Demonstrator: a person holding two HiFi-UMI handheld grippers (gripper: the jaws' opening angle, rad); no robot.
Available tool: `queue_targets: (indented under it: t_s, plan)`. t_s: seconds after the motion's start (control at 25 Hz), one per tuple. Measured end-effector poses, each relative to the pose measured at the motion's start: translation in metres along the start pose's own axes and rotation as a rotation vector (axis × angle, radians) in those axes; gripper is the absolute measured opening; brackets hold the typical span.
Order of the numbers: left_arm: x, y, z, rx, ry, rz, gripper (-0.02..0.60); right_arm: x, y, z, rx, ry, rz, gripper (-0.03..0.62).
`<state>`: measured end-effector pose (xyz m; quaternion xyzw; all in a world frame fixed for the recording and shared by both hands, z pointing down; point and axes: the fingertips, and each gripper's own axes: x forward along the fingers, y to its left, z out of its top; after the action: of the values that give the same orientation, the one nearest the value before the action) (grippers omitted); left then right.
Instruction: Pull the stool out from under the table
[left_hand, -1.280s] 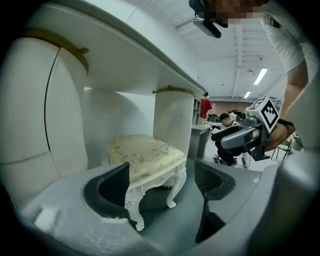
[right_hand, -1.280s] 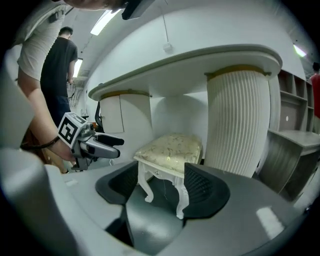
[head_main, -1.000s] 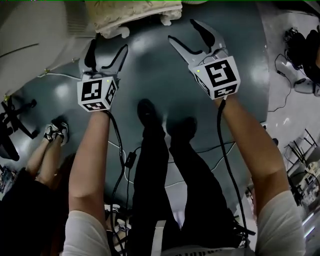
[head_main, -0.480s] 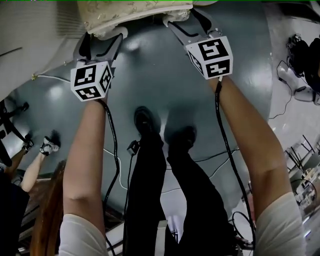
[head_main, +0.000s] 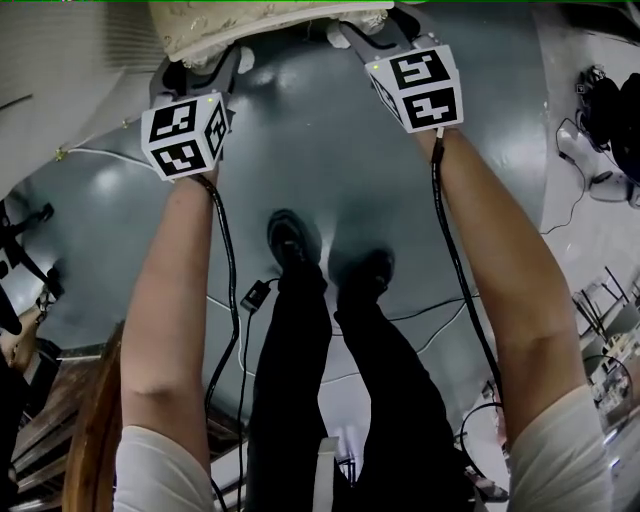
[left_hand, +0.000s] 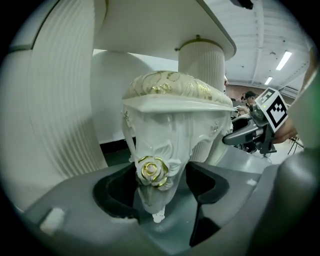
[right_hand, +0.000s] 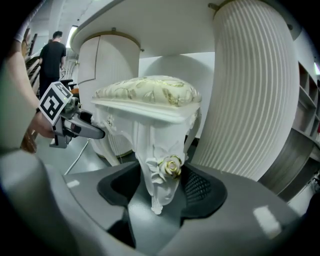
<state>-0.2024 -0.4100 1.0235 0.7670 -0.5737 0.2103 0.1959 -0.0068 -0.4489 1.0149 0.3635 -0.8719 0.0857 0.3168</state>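
Note:
A white carved stool with a cream and gold cushion stands under the white table, at the head view's top edge. My left gripper has its jaws around the stool's front left leg at the gold rose carving. They have just been closing, and a thin gap still shows beside the leg. My right gripper straddles the other front leg the same way, also just closing. In the head view the left gripper and the right gripper reach under the seat.
Fluted white table columns stand close on either side of the stool. Cables trail over the grey floor by the holder's shoes. A person in black stands far off. Equipment sits at the right.
Both grippers have moved forward and down to the stool, from short of it to around its two front legs. Their jaws have narrowed around the legs.

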Motion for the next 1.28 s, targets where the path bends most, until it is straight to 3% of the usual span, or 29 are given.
queue_targets:
  t_s: [0.44, 1.28]
  plan:
    - [-0.022, -0.015, -0.015, -0.004, 0.029, 0.015, 0.298, -0.022, 0.015, -0.014, 0.018, 0.027, -0.002, 0.25]
    - [-0.127, -0.106, -0.1, -0.026, 0.086, 0.047, 0.292, -0.127, 0.083, -0.099, -0.002, 0.084, 0.06, 0.249]
